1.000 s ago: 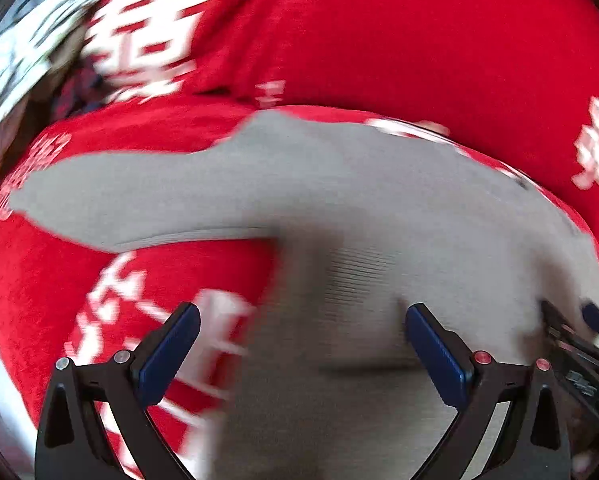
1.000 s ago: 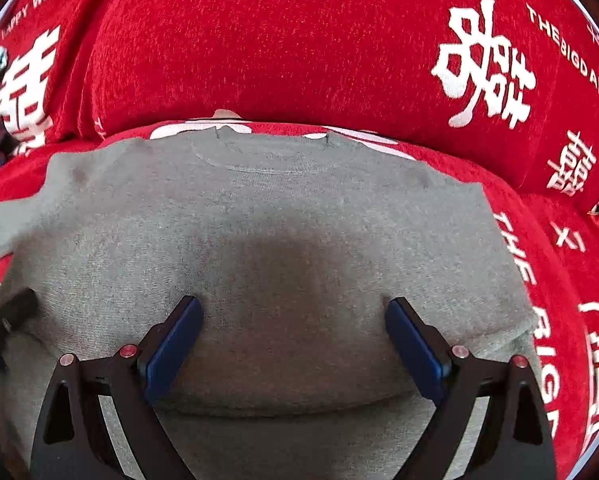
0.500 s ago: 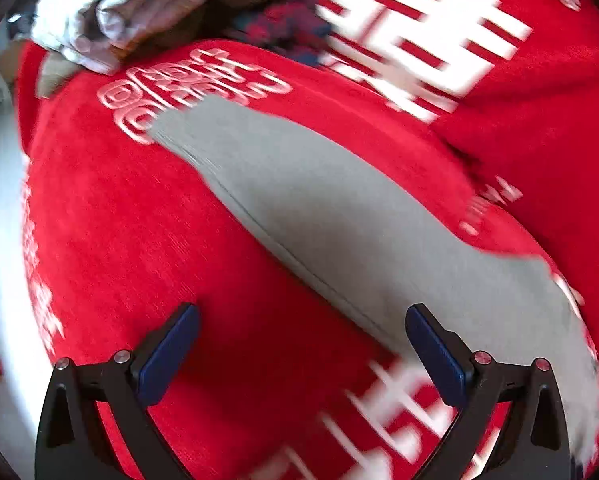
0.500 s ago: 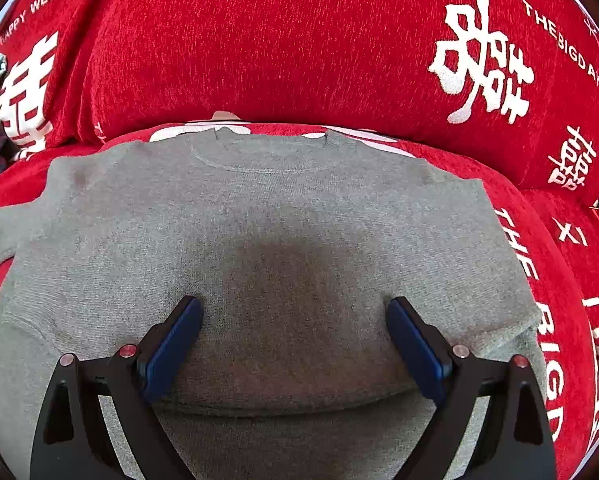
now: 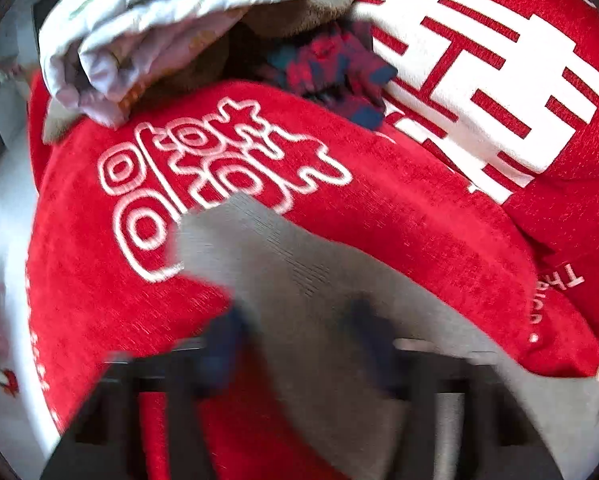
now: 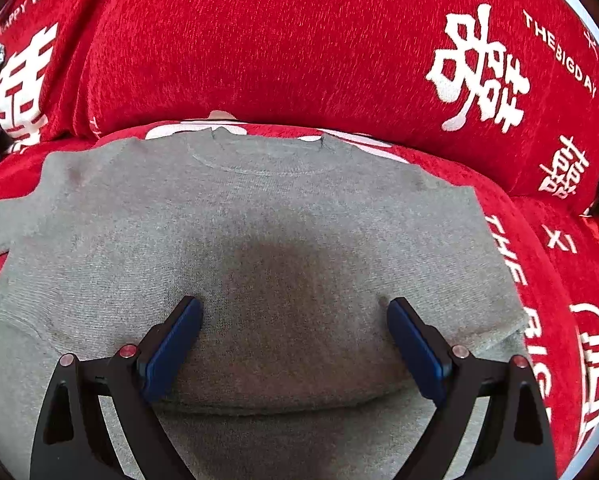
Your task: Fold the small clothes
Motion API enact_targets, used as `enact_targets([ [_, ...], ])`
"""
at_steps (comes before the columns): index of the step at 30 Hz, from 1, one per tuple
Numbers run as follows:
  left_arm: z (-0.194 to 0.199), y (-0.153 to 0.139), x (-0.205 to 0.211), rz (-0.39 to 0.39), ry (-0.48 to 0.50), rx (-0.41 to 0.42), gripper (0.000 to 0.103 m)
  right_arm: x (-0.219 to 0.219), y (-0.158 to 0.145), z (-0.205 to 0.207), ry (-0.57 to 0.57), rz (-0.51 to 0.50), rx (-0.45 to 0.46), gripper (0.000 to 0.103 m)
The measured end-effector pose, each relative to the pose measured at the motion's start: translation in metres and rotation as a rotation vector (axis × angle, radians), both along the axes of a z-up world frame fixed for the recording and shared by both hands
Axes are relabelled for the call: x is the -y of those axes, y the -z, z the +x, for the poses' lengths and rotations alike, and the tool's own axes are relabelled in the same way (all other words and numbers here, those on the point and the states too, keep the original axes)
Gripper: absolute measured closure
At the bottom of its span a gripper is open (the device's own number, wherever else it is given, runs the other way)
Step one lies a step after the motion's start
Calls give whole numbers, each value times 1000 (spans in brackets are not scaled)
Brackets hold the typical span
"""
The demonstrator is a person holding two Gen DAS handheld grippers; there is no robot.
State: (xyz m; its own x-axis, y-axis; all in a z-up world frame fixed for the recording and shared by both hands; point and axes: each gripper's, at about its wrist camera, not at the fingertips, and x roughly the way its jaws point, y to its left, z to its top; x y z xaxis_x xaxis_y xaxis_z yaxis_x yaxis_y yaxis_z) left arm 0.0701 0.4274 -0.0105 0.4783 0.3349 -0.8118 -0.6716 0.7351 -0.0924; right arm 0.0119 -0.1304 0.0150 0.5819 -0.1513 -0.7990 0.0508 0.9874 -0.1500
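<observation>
A grey knit sweater lies flat, neck away from me, on a red sofa cover with white characters. In the right wrist view my right gripper stands open low over the sweater's body, with only flat cloth under its blue pads. The left wrist view shows the sweater's long sleeve stretched out over the red seat. My left gripper is blurred and its jaws are closing. The sleeve runs between them near its cuff end. A gap still shows between the pads.
A heap of pale printed cloth and brown fabric sits at the sofa's far left end, with a red and blue plaid garment beside it. The sofa's backrest cushion rises behind the sweater. A white floor lies left of the seat.
My left gripper swept left from the sweater's body out along the sleeve to near the cuff, rolled, and its jaws narrowed from wide open. The right gripper stayed put.
</observation>
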Motion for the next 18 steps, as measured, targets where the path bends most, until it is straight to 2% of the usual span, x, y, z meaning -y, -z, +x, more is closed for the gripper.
enact_targets([
  [1,-4,-1,-4,-15,11,19,80,-2,-2,0,4,-7,-1,8],
  [2,-9,-2,-10,-36,18,37,86,-5,-5,1,7,-9,3,8],
  [6,-31,-3,-27,-140,10,118,89,-33,-19,10,-26,13,45,8],
  [12,-61,-10,-25,-163,-13,198,89,-101,-20,39,-133,35,27,8],
  [18,-67,-6,-27,-169,-5,181,89,-180,2,80,-231,-1,-46,8],
])
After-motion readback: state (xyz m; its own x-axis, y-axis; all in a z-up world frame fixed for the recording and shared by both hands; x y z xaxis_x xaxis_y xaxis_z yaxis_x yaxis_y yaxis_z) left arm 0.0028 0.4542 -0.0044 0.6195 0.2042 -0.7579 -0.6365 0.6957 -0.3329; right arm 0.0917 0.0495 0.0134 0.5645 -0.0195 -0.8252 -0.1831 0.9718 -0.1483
